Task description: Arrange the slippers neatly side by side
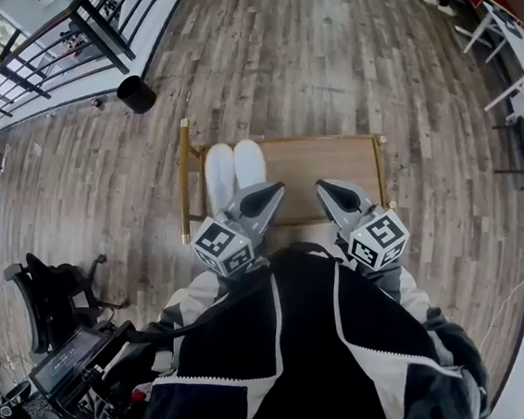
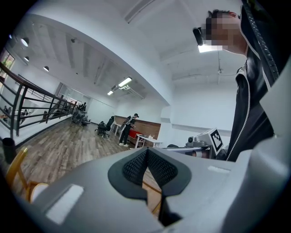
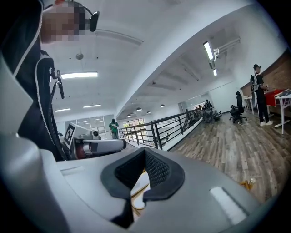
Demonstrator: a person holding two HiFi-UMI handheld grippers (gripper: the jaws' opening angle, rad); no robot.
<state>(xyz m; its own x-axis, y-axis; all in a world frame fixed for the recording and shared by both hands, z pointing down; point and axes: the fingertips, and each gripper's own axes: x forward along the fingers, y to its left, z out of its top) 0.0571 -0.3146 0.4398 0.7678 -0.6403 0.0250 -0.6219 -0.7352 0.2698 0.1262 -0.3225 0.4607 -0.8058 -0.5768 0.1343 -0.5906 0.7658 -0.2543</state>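
Two white slippers (image 1: 233, 175) lie side by side, touching, on the left part of a low wooden table (image 1: 327, 169), toes pointing away from me. A sliver of one white slipper (image 3: 137, 186) shows below the shut jaws in the right gripper view. My left gripper (image 1: 274, 194) is raised near my chest, shut and empty, its tip just right of the slippers' near ends. My right gripper (image 1: 325, 191) hangs shut and empty over the table's near middle. In each gripper view the jaws (image 2: 146, 159) (image 3: 145, 166) point out across the room.
The table has a thin gold frame (image 1: 182, 182). Around it is wooden plank floor (image 1: 306, 60). A black bin (image 1: 136, 94) stands at the back left by a black railing (image 1: 96, 19). A black office chair (image 1: 48, 298) is at my left, a white table (image 1: 512, 44) at the far right.
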